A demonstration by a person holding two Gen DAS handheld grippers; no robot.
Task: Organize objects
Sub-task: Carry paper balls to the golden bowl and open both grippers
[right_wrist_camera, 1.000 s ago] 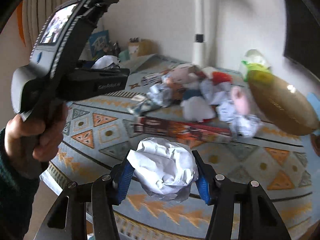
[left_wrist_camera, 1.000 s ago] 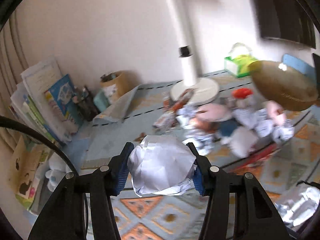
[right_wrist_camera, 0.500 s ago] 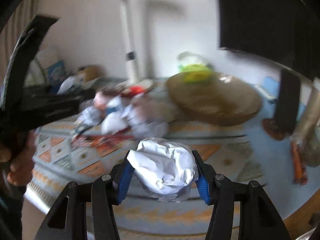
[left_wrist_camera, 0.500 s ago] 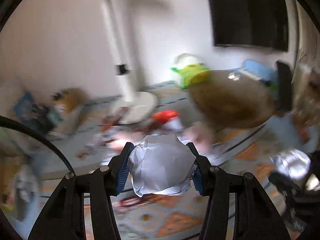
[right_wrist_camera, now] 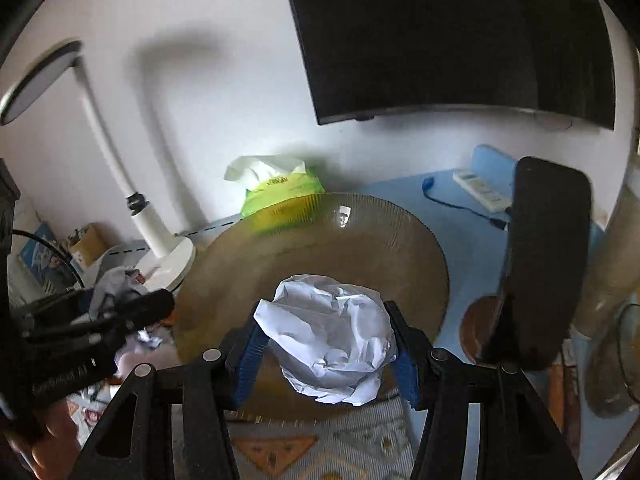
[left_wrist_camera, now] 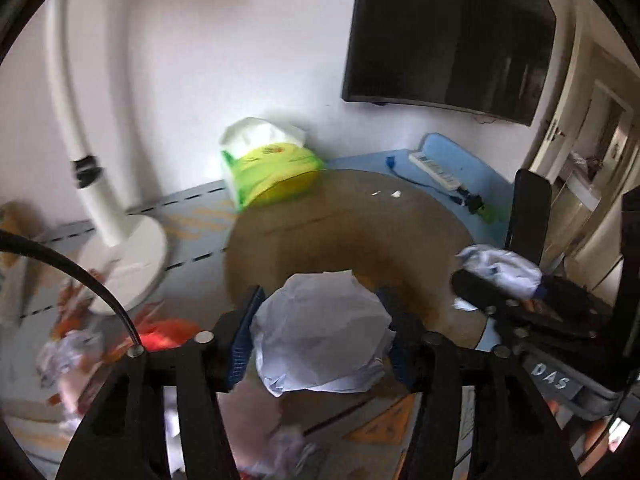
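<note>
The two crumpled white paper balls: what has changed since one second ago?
Both grippers swung right, away from the litter pile, and now point at the ribbed brown glass bowl. Unchanged: left gripper clamps its crumpled white paper ball; right gripper clamps its own crumpled paper ball.

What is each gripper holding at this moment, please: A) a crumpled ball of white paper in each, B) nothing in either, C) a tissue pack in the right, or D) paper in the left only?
A: the left gripper is shut on a paper ball, and the right gripper is shut on another paper ball, both near the brown bowl.
</note>
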